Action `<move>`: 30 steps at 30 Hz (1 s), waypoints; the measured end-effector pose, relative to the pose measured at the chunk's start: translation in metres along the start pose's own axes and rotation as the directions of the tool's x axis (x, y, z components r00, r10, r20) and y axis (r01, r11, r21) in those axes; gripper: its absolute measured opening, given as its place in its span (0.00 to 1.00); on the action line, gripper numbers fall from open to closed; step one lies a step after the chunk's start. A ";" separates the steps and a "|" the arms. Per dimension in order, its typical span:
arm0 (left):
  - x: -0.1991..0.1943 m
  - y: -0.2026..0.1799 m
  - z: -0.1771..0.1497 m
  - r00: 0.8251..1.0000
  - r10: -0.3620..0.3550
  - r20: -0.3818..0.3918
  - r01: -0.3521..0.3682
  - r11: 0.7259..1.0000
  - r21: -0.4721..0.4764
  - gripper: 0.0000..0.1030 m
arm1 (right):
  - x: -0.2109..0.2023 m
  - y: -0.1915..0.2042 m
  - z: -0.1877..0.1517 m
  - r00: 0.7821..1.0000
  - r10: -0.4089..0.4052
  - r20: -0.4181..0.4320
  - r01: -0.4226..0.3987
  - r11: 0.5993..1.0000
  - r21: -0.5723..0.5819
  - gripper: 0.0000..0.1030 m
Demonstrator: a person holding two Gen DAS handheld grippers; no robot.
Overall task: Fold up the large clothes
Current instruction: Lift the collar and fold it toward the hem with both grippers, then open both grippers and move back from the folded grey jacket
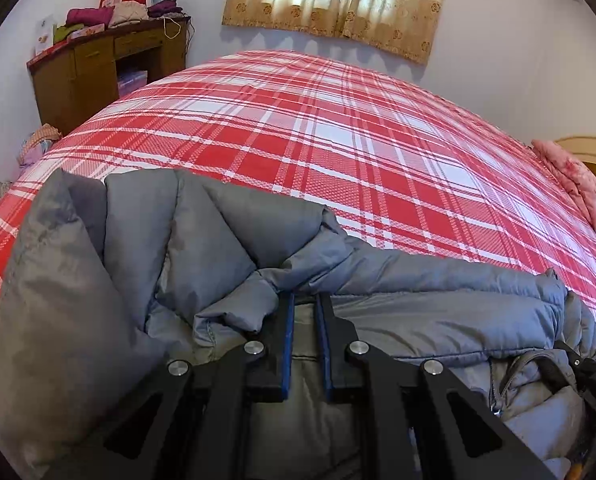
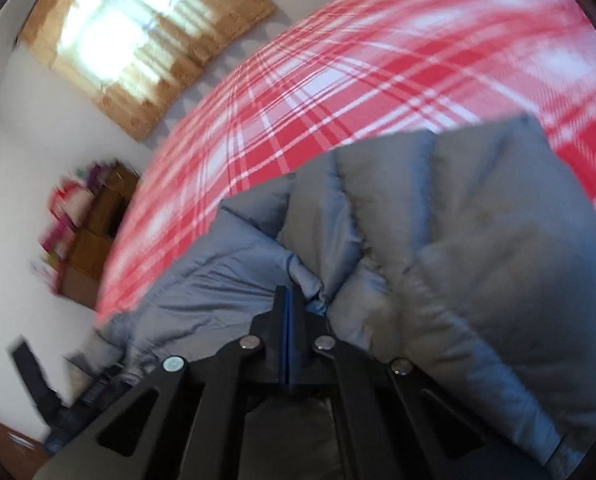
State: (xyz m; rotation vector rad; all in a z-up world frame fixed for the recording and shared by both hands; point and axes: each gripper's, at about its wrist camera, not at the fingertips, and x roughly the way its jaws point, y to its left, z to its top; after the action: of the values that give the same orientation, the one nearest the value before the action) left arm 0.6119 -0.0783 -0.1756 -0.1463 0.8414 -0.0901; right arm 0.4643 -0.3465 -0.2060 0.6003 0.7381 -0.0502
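Jacket (image 1: 226, 240) bunched at both claws' tips – on bed (image 1: 337, 128)

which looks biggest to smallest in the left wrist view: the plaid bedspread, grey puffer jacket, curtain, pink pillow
1. plaid bedspread
2. grey puffer jacket, though it lies nearest the camera, which inflates it
3. curtain
4. pink pillow
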 end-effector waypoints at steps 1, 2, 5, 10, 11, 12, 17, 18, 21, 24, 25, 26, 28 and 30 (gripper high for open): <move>0.000 0.000 0.000 1.000 0.001 0.000 -0.001 1.000 0.001 0.12 | 0.001 0.010 0.000 0.999 -0.046 0.006 0.046 0.998 -0.041 0.00; 0.000 -0.001 0.000 1.000 0.004 0.001 -0.004 1.000 0.003 0.12 | 0.003 0.017 -0.001 0.996 -0.083 0.017 0.084 0.994 -0.076 0.00; 0.001 -0.005 0.001 1.000 0.024 0.001 -0.024 0.999 0.023 0.13 | 0.006 0.038 -0.004 0.980 -0.190 0.056 0.197 0.966 -0.171 0.00; -0.003 -0.004 0.003 1.000 -0.009 -0.024 0.009 1.000 0.019 0.12 | 0.008 0.030 0.001 0.986 -0.161 0.054 0.167 0.974 -0.156 0.00; -0.007 -0.005 0.004 0.999 -0.008 -0.040 0.009 0.999 0.032 0.12 | 0.006 0.021 0.002 0.989 -0.138 0.046 0.143 0.981 -0.133 0.00; -0.012 -0.006 0.003 0.999 -0.005 -0.048 0.007 0.999 0.043 0.12 | 0.005 0.017 0.004 0.993 -0.114 0.031 0.117 0.988 -0.105 0.01; -0.079 0.000 -0.011 0.986 -0.161 -0.043 0.164 0.982 0.091 0.12 | -0.052 0.016 0.006 0.999 -0.032 0.041 0.035 0.997 -0.071 0.50; -0.094 0.004 -0.015 0.977 -0.210 -0.044 0.213 0.973 0.092 0.13 | -0.070 0.019 0.004 0.997 -0.009 0.078 0.016 0.996 -0.084 0.70; -0.151 0.020 -0.036 0.932 -0.357 -0.060 0.362 0.928 0.089 0.18 | -0.146 0.026 -0.015 0.978 0.053 0.202 -0.023 0.988 -0.151 0.98; -0.204 0.033 -0.059 0.914 -0.403 -0.032 0.404 0.907 0.117 0.38 | -0.209 0.023 -0.042 0.974 0.070 0.216 -0.025 0.979 -0.203 0.98; -0.229 0.046 -0.072 0.895 -0.447 -0.017 0.446 0.891 0.082 0.45 | -0.231 0.018 -0.056 0.972 0.100 0.211 -0.052 0.974 -0.221 0.98; -0.241 0.054 -0.079 0.883 -0.469 -0.010 0.469 0.882 0.056 0.61 | -0.248 0.012 -0.065 0.970 0.128 0.205 -0.078 0.969 -0.233 0.98; -0.276 0.086 -0.106 0.840 -0.543 0.014 0.543 0.839 -0.037 0.74 | -0.289 -0.002 -0.091 0.966 0.160 0.201 -0.103 0.958 -0.268 0.98; -0.297 0.118 -0.129 0.812 -0.584 0.012 0.581 0.804 -0.126 0.77 | -0.324 -0.017 -0.114 0.963 0.165 0.213 -0.096 0.949 -0.302 0.98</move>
State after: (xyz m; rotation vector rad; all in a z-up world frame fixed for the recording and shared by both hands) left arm 0.3207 0.0666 -0.0613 -0.5250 0.8048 -0.6252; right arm 0.1483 -0.3529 -0.0714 0.3537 0.4612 0.1076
